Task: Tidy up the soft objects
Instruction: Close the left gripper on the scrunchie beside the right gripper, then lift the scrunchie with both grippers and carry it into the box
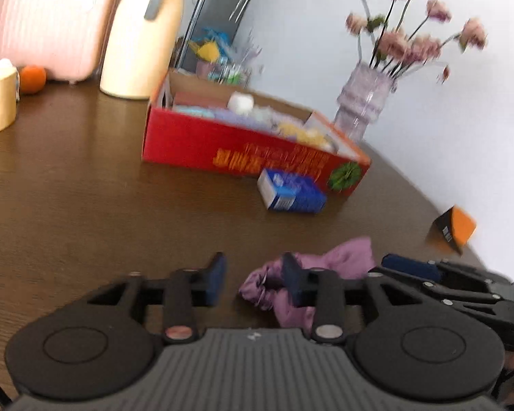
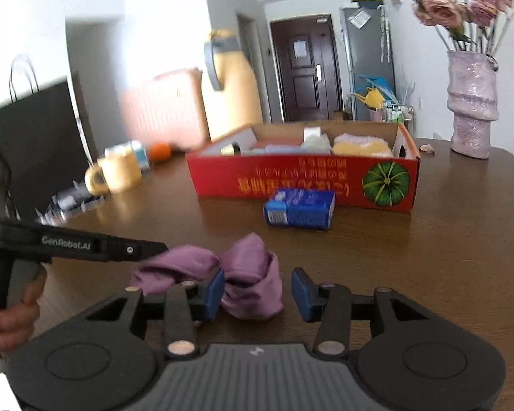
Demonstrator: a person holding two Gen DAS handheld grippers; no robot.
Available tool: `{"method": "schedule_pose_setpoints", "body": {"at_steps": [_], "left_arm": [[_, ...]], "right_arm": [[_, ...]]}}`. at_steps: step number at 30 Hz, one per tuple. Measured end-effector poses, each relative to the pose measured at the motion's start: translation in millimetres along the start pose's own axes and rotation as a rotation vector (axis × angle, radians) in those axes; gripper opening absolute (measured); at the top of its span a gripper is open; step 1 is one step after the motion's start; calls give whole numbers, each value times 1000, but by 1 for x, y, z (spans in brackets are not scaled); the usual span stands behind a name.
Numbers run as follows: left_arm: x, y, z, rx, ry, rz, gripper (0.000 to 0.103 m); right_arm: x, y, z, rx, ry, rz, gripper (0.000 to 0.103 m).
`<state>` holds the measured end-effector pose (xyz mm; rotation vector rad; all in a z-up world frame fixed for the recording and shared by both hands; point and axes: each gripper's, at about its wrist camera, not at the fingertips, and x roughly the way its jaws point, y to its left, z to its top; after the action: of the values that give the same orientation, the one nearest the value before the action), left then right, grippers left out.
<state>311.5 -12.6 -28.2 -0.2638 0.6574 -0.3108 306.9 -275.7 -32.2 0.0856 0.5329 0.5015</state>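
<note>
The fingers [image 1: 219, 277] of the left gripper [image 1: 253, 279] stood parted just in front of a crumpled purple cloth [image 1: 329, 267], its right finger against the cloth's near edge and nothing pinched between the two. The right gripper [image 2: 257, 293] also stood parted, its fingers [image 2: 214, 293] astride the near fold of the cloth without visibly pressing it. The cloth lay on the brown desk [image 2: 445, 239], well in front of the red cardboard box [image 2: 301, 178] that already held pale soft items. A blue packet [image 2: 300, 209] lay between the cloth and the box, touching or nearly touching the box's front wall.

Judged from this moment, the risks were plain. The cloth was bunched and slack, so a closing grip might catch only one fold and let the rest trail or slip free. With both grippers crowding the same small bundle, they could knock into each other or tug it opposite ways. A low carry toward the box could snag the blue packet or the box's front wall.

"GenRobot.AI" was readable on the side of the left gripper in the right wrist view. The box carried orange characters printed upside down, too blurred to read, beside a green pumpkin picture [image 2: 385, 183].
</note>
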Motion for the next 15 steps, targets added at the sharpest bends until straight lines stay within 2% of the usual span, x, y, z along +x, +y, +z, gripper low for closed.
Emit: {"method": "schedule_pose_setpoints", "body": {"at_steps": [2, 3, 6, 7, 9, 10, 11, 15], "left_arm": [[-11, 0, 4, -1, -28, -21, 68], [-15, -2, 5, 3, -34, -37, 73], [-14, -9, 0, 19, -17, -107, 78], [-9, -12, -4, 33, 7, -124, 75], [1, -16, -10, 48, 46, -119, 49], [5, -17, -12, 51, 59, -114, 20], [10, -16, -13, 50, 84, -109, 11], [11, -9, -15, 21, 94, -107, 8]], "right_arm": [[-6, -5, 2, 48, -29, 37, 43], [-7, -4, 3, 65, -40, 45, 44], [2, -4, 7, 93, -38, 23, 46], [7, -4, 6, 97, -25, 12, 46], [20, -6, 3, 129, 12, 0, 41], [24, -8, 1, 152, 21, 5, 30], [26, -11, -2, 180, 21, 17, 27], [20, -5, -6, 185, 18, 14, 18]]}}
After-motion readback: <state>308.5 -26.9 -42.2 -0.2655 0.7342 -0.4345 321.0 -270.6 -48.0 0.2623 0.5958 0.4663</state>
